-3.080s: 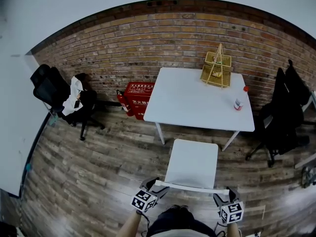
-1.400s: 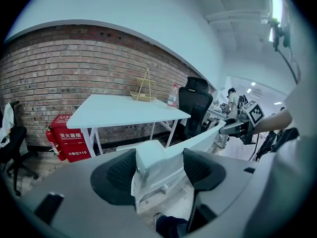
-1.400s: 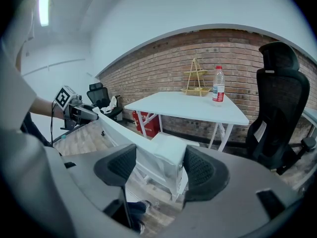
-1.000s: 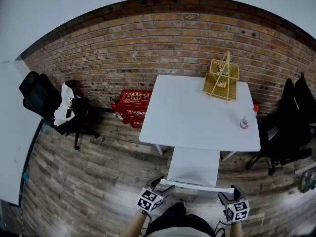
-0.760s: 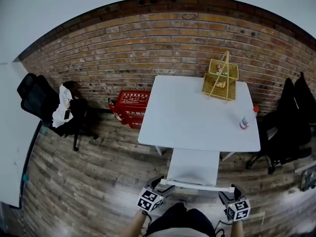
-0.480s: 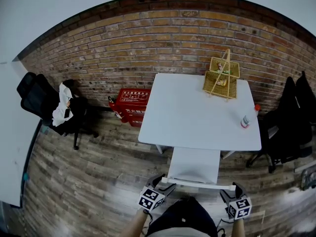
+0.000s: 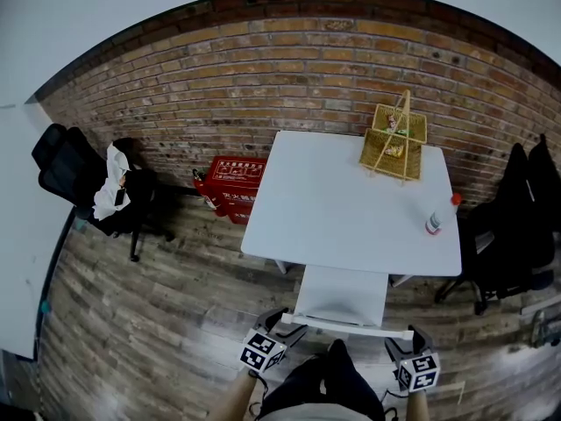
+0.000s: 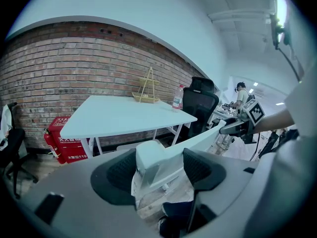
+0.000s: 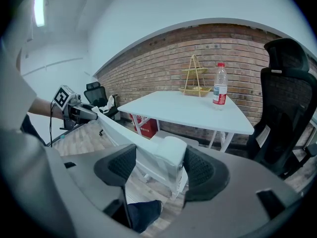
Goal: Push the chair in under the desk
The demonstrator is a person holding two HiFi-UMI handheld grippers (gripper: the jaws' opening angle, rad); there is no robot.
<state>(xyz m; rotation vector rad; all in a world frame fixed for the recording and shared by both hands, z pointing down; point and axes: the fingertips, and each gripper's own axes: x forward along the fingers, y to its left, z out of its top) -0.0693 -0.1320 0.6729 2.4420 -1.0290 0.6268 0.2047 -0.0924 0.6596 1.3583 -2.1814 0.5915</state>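
Observation:
The white chair [image 7: 340, 295] stands with its seat partly under the near edge of the white desk [image 7: 342, 209]. Its backrest top rail [image 7: 346, 325] runs between both grippers. My left gripper [image 7: 282, 322] is shut on the rail's left end [image 8: 151, 158]. My right gripper [image 7: 400, 338] is shut on the rail's right end [image 9: 168, 156]. In the left gripper view the rail stretches away to the right gripper [image 8: 237, 127]; in the right gripper view it stretches to the left gripper [image 9: 81, 112].
On the desk stand a wicker basket [image 7: 394, 141] and a bottle [image 7: 434, 221]. A red box [image 7: 232, 181] sits by the brick wall. Black office chairs stand at the left [image 7: 88, 182] and right [image 7: 504, 226]. A person's leg [image 7: 329, 382] is behind the chair.
The chair has slid forward since the earliest frame, its seat going under the desk edge. Both grippers stayed shut on the backrest rail and moved with it.

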